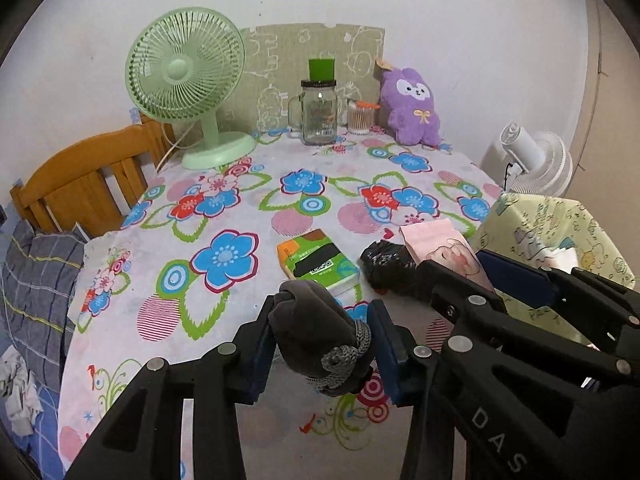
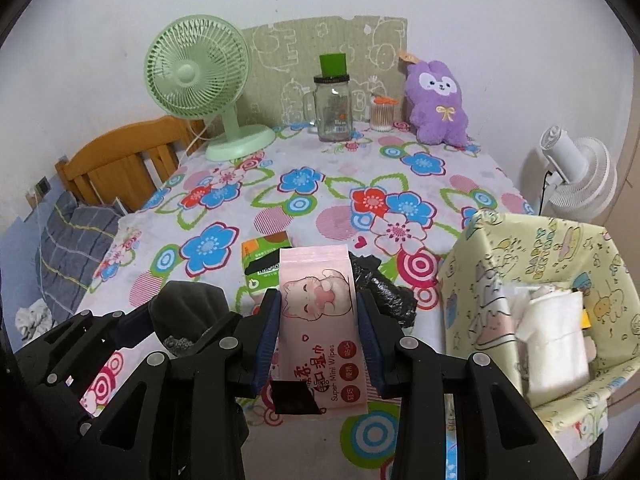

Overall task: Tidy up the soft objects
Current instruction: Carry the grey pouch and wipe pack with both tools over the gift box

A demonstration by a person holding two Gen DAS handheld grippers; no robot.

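left tongs [image 1: 322, 344] pinching rolled dark grey knit sock bundle [image 1: 316, 332], raised over bench [image 1: 248, 184] near edge | right tongs [image 2: 318, 334] pinching pink cat-print wet-wipes pack [image 2: 320, 320], just right of left tongs | green tissue pack [image 1: 318, 262], crumpled black plastic bag [image 1: 386, 266] lying on bench beyond | yellow cartoon-print fabric bin [image 2: 516, 248] right

Black tool [image 1: 322, 344] linkages, blue pads (silver rivets, "DAS" lettering)

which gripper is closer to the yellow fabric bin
Right. The right gripper, holding the pink wipes pack, sits just beside the yellow fabric bin; the left gripper, holding rolled grey socks, is farther away.
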